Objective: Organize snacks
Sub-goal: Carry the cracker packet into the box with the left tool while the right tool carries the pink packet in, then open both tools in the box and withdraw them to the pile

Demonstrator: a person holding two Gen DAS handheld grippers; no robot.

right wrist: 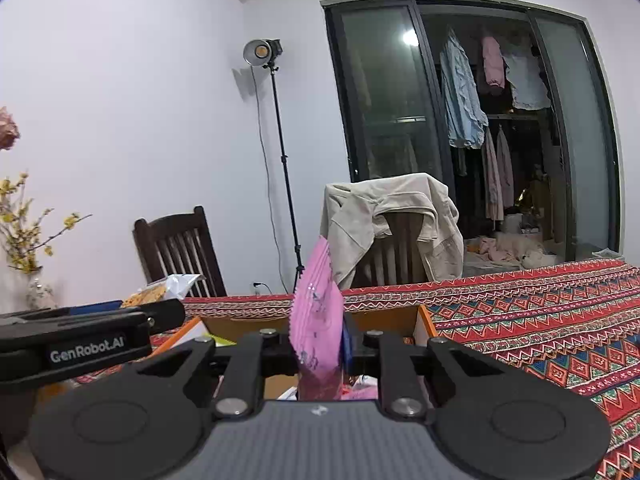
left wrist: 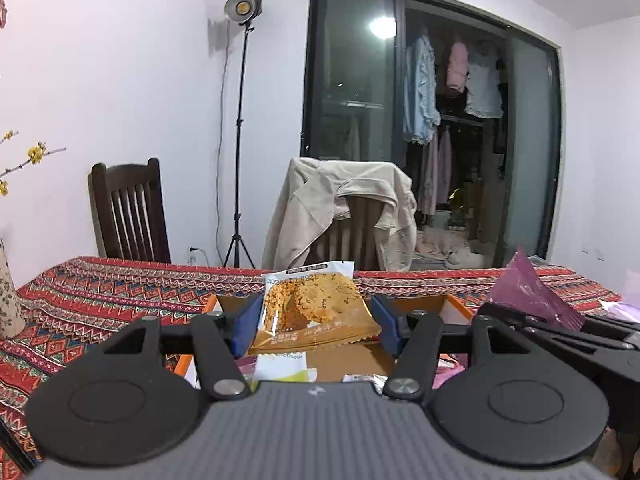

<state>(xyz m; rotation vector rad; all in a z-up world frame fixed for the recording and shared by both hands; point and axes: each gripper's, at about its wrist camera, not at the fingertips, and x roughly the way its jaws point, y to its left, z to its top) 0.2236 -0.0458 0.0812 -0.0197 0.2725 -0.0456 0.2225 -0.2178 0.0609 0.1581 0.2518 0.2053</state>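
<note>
Above an orange-edged cardboard box (left wrist: 456,306) on a red patterned tablecloth (left wrist: 100,292), the left gripper (left wrist: 312,322) pinches a cookie packet (left wrist: 316,304) by its two side edges, its long axis lying across the claw; the right gripper (right wrist: 320,344), just to its right, is pressed together on a thin pink packet (right wrist: 316,320) standing upright; both snacks hang directly over the box, which already holds other packets.

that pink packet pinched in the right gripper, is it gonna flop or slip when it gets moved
The pink packet is thin film and stands up edge-on from the right gripper, so it probably bends and sways rather than staying rigid. It looks light. The glossy wrapper, pinched only near its lower end, may slide if jerked.
</note>
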